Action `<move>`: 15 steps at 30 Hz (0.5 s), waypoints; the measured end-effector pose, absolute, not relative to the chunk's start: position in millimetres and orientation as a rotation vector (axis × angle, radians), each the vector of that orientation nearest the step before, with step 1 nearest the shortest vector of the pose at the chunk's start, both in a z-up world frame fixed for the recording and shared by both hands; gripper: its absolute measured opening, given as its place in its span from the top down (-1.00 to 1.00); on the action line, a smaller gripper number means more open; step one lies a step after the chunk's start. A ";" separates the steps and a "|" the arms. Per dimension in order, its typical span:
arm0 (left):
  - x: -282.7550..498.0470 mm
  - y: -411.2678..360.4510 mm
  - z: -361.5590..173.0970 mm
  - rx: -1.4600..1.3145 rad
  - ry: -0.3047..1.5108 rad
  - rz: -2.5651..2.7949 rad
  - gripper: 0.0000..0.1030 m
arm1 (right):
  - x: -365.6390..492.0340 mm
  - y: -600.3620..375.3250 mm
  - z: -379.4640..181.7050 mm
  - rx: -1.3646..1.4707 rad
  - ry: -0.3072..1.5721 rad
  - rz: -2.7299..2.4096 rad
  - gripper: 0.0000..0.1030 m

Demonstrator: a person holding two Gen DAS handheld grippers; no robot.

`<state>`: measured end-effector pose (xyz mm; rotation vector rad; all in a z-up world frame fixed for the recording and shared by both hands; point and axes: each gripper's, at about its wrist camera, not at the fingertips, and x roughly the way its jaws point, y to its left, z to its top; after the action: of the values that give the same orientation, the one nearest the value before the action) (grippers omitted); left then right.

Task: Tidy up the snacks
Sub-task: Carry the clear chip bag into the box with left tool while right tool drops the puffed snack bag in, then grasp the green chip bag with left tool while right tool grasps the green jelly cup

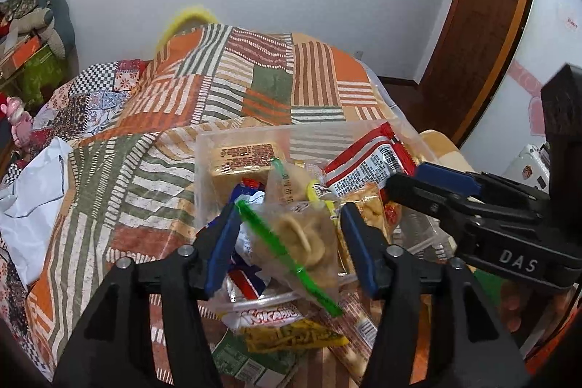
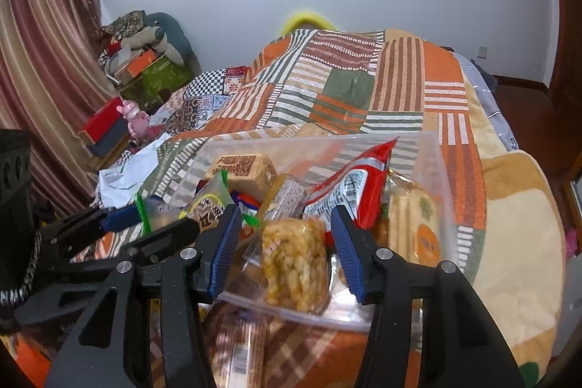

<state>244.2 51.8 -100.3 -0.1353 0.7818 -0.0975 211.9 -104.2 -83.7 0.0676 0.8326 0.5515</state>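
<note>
Over the clear plastic bin (image 1: 254,137) on the patchwork quilt (image 1: 254,79), both grippers hang tilted downward above the snack pile. The left gripper (image 1: 289,242) has its jaws parted wide, with the green-edged clear packet (image 1: 302,235) of pale curled snacks between them; the blue pads stand off its sides, so it looks let go rather than held. The right gripper (image 2: 283,253) straddles the puffed-corn bar (image 2: 294,264) in clear wrap, and its pads also show gaps on either side, so no firm hold is evident there.

The bin is heaped: a red-and-white packet (image 2: 349,184) leans against the far wall, and an orange biscuit box (image 1: 243,159) fills the back corner. Several packets, a yellow pouch (image 1: 291,333) among them, lie outside the bin near its front edge.

One risk is that the green-edged packet, perched on the pile, slides over the front rim onto the quilt. Another is that the bar's slick wrap slips if the right jaws close off-centre. The two grippers sit close together, so a careless move could knock one against the other or tip the light bin.
</note>
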 end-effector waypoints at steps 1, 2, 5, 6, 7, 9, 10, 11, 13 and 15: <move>240.9 52.6 -98.0 -0.133 0.775 -0.094 -0.22 | 208.1 -106.7 -81.9 0.062 0.828 0.552 0.04; 237.8 53.5 -95.5 -0.132 0.769 -0.093 -0.25 | 206.9 -108.3 -81.0 0.059 0.825 0.552 0.02; 226.7 56.9 -87.6 -0.131 0.753 -0.085 -0.29 | 196.5 -116.2 -75.8 0.057 0.808 0.551 -0.03; 223.6 58.4 -85.7 -0.132 0.749 -0.084 -0.33 | 191.3 -120.4 -73.1 0.057 0.800 0.551 -0.05; 219.0 59.9 -83.0 -0.132 0.745 -0.080 -0.36 | 187.8 -122.7 -70.9 0.058 0.794 0.550 -0.06; 211.3 62.3 -79.4 -0.127 0.738 -0.074 -0.43 | 183.6 -127.0 -68.0 0.059 0.785 0.550 -0.12; 206.7 63.2 -77.9 -0.121 0.735 -0.072 -0.44 | 179.0 -130.9 -65.8 0.062 0.778 0.548 -0.13; 201.5 63.5 -77.0 -0.114 0.735 -0.069 -0.47 | 176.7 -132.9 -64.6 0.062 0.774 0.549 -0.14; 192.0 65.1 -76.8 -0.102 0.740 -0.065 -0.49 | 170.4 -137.9 -62.6 0.062 0.769 0.548 -0.15; 184.4 67.1 -79.0 -0.098 0.750 -0.066 -0.56 | 165.3 -142.4 -62.2 0.062 0.766 0.546 -0.21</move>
<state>184.4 67.1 -79.0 -0.0981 0.7500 -0.0655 165.3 -142.4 -62.2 0.0622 0.7661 0.5462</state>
